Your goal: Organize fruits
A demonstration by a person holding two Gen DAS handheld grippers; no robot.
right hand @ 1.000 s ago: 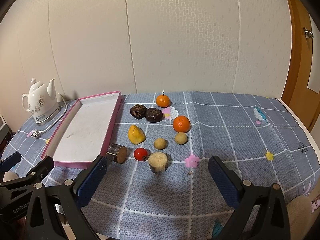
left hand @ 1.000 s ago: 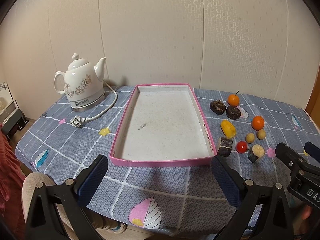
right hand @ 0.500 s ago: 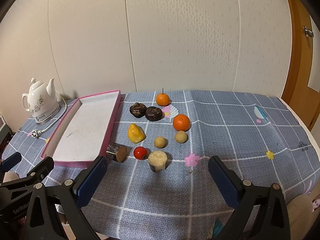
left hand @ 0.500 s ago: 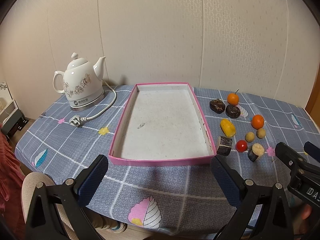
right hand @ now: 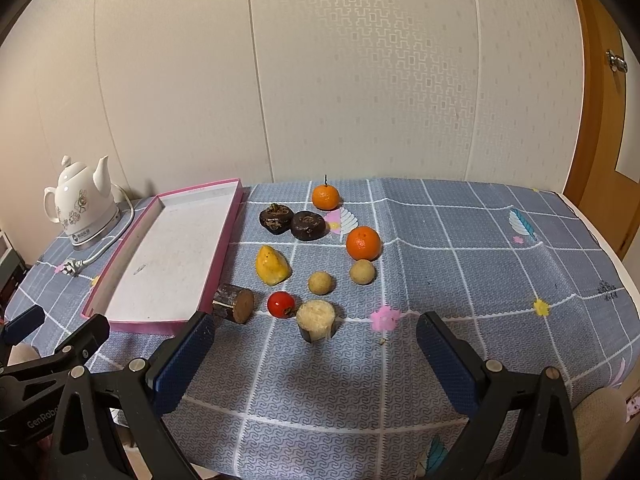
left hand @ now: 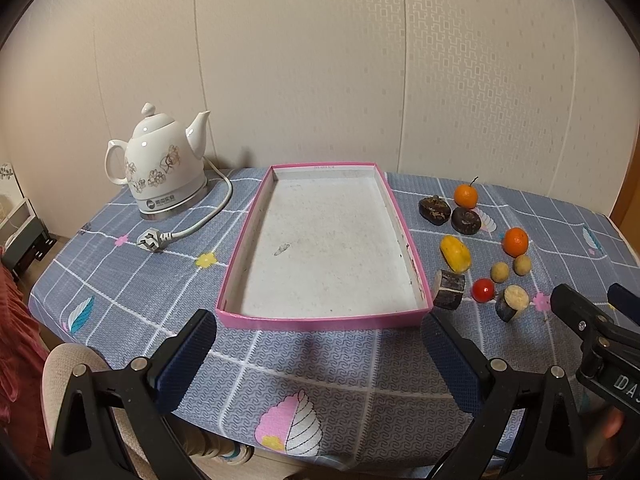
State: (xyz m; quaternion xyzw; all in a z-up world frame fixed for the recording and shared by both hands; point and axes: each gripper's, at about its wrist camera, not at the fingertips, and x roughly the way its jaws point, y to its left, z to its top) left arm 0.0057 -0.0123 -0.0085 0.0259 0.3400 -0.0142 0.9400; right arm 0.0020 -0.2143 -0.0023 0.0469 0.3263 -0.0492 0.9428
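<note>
Pink-rimmed, the shallow tray [left hand: 256, 222] is seen lying bare on the blue patterned tablecloth [right hand: 460, 264], with the fruits grouped just to its right: two tangerines [right hand: 363, 243], two dark dried fruits [right hand: 307, 225], a yellow piece [right hand: 272, 265], a red cherry tomato [right hand: 281, 304], two small tan balls [right hand: 320, 282] and two cut stubs [right hand: 316, 319]. The left gripper [left hand: 318, 346] and right gripper [right hand: 314, 348] are both held spread wide, gripping nothing, above the near table edge. A white kettle [left hand: 160, 168] stands left of the tray.
</note>
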